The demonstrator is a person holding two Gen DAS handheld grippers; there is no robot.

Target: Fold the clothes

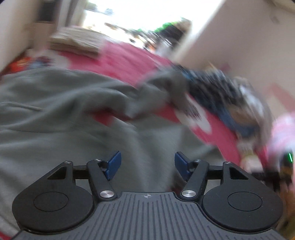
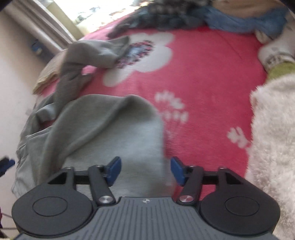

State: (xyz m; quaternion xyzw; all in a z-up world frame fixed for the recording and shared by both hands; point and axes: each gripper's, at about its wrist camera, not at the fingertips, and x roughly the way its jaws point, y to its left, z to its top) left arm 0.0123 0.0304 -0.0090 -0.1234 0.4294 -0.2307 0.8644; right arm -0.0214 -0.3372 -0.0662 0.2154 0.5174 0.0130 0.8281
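Observation:
A grey garment point(image 1: 60, 110) lies rumpled over a red bedspread with white flowers point(image 1: 125, 59). My left gripper point(image 1: 148, 165) hovers over the grey cloth with its blue pads point(image 1: 114, 164) apart and nothing between them. In the right wrist view the same grey garment point(image 2: 103, 129) has one folded part below the gripper and a sleeve point(image 2: 92, 53) trailing off to the upper left. My right gripper point(image 2: 145, 170) stands open above the garment's right edge, pads point(image 2: 177, 171) clear of the cloth. Both views are blurred.
A heap of dark blue and patterned clothes point(image 1: 221, 92) lies on the red bedspread point(image 2: 202, 83) to the right in the left wrist view, and along the top as clothes point(image 2: 184, 16) in the right. A white fluffy blanket point(image 2: 272, 147) fills the right side. Beige folded fabric point(image 1: 77, 40) sits far back.

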